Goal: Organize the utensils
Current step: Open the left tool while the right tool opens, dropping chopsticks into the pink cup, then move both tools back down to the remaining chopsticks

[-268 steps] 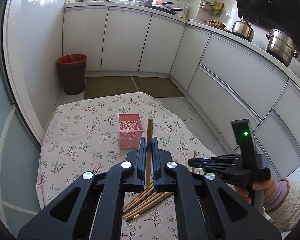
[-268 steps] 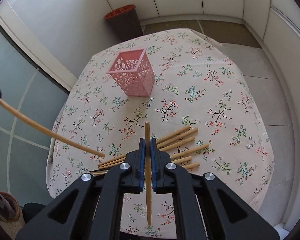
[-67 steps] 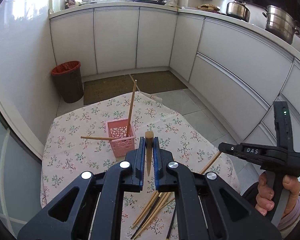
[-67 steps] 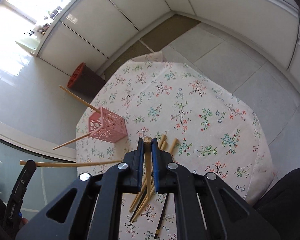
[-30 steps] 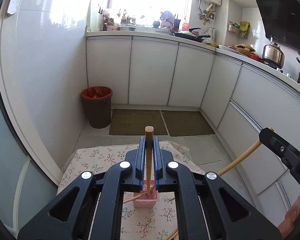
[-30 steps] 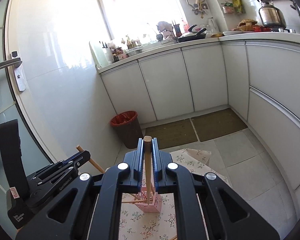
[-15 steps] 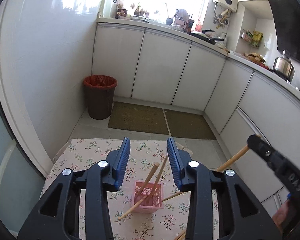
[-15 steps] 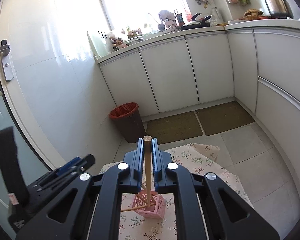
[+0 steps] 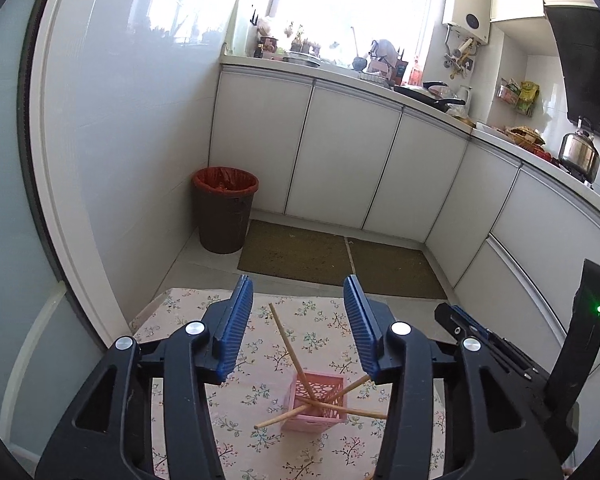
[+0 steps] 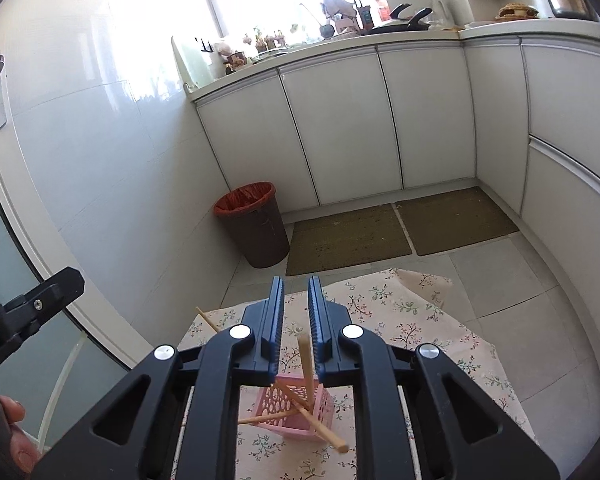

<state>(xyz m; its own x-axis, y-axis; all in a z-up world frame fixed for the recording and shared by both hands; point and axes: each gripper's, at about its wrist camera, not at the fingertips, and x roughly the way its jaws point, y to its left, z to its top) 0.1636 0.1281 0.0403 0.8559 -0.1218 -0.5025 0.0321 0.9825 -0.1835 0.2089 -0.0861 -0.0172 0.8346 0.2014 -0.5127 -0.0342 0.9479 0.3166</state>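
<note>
A pink perforated basket (image 9: 317, 402) stands on the flowered tablecloth (image 9: 260, 336) with several wooden chopsticks (image 9: 290, 346) leaning out of it at angles. My left gripper (image 9: 298, 322) is open wide and empty, above and in front of the basket. In the right wrist view the basket (image 10: 296, 414) sits just below my right gripper (image 10: 296, 320), whose jaws stand slightly apart. A chopstick (image 10: 306, 364) stands free in the basket between them, no longer clamped. The right gripper (image 9: 496, 344) also shows at the right of the left wrist view.
A brown bin with a red liner (image 9: 224, 208) stands on the floor by the wall, past the table. Two mats (image 9: 300, 256) lie before the white cabinets (image 9: 352, 160). A glass door (image 10: 4, 240) is at the left.
My left gripper let its chopstick fall into the basket and opened wider. My right gripper has just opened and released its chopstick into the basket.
</note>
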